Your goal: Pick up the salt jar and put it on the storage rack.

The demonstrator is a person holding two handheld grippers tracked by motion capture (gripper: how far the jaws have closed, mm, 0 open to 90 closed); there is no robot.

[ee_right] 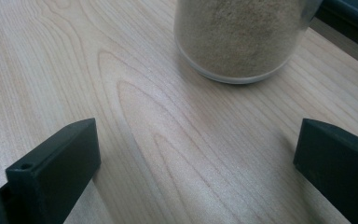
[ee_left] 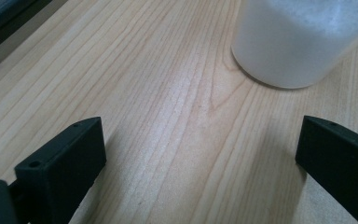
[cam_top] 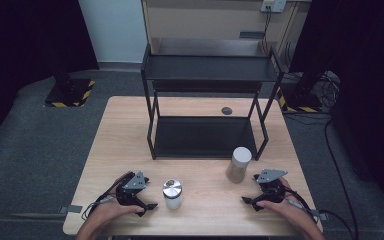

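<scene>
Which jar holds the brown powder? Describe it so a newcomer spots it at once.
Start at the black shelf rack on the wooden table. Just off its front right leg stands the brown-powder jar, near the right gripper. Its lid is white; the other jar, holding white powder, has a shiny metal lid.

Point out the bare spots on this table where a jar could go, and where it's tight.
Free: the wood between the short jar and the tall jar; the table left of the black rack; both rack shelves. Tight: the front corners, where the left gripper and right gripper rest by the jars.
</scene>
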